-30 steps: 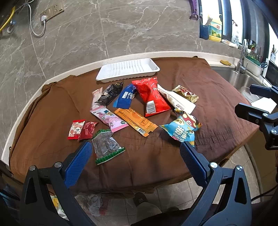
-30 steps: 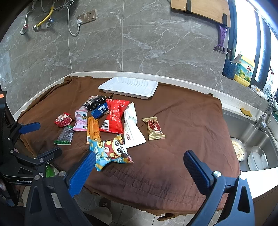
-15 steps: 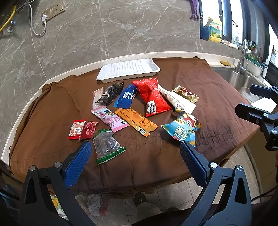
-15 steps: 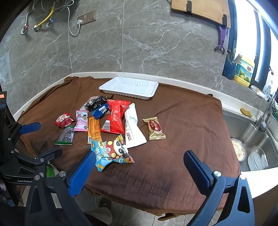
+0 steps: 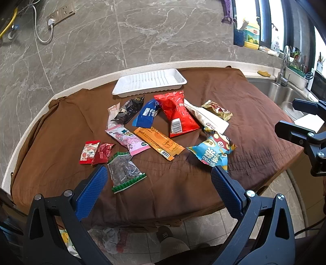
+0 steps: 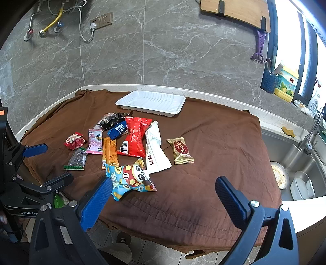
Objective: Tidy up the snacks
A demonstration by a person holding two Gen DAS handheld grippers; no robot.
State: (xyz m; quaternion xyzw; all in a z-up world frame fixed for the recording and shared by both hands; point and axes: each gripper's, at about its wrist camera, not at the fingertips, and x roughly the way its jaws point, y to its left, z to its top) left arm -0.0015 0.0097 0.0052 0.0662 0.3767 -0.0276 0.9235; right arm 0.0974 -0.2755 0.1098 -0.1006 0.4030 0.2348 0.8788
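Note:
Several snack packets lie in a loose heap on a brown cloth (image 5: 244,102): a red bag (image 5: 177,114), a blue panda bag (image 5: 212,152), an orange bar (image 5: 159,142), a pink packet (image 5: 128,138) and a dark green-edged packet (image 5: 124,173). An empty white tray (image 5: 149,84) sits behind them. My left gripper (image 5: 158,187) is open and empty at the near edge. My right gripper (image 6: 163,195) is open and empty, just short of the panda bag (image 6: 130,177). The tray (image 6: 151,102) and red bag (image 6: 134,136) also show in the right wrist view.
A steel sink (image 6: 295,163) with dishes lies to the right of the cloth. A marble wall with sockets (image 6: 101,19) stands behind. Bottles (image 6: 285,83) line the window sill. The floor shows below the table's front edge.
Both grippers have edged slightly forward toward the snacks. Nothing on the cloth has moved.

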